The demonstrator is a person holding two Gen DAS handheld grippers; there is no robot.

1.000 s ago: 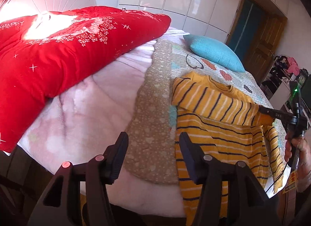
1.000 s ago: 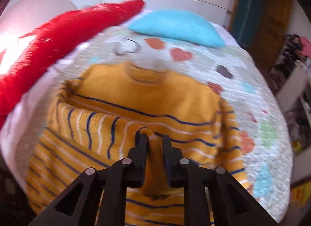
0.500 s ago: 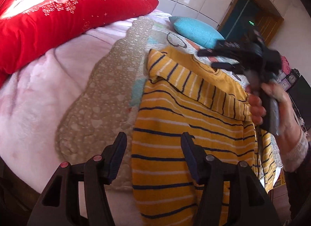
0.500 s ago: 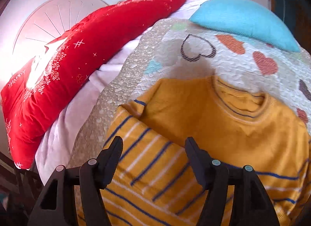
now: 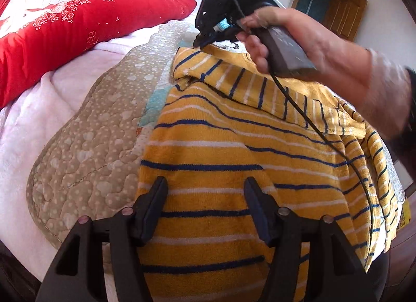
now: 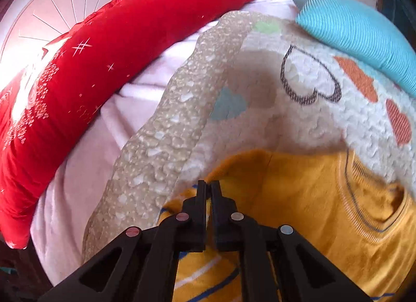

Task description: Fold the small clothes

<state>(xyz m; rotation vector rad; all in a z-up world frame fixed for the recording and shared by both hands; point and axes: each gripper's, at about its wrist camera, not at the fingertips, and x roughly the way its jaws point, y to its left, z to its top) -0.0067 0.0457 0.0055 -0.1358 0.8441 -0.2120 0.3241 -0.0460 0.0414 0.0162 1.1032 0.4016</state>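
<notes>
Right wrist view: my right hand-held gripper (image 6: pixel 208 187) pinched the sweater (image 6: pixel 312 198) shoulder for folding; left hand-held gripper (image 5: pixel 205 192) hovered open.

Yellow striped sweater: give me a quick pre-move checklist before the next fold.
1. Right tongs shut at the sweater shoulder edge: ok.
2. Fabric actually pinched between them: cannot tell, tips hide it.
3. Left tongs open above the lower body, ready: ok.
4. Sleeve folded across the chest: ok.
5. Sweater fully on the quilt: not ok, its right side hangs over the edge.
</notes>
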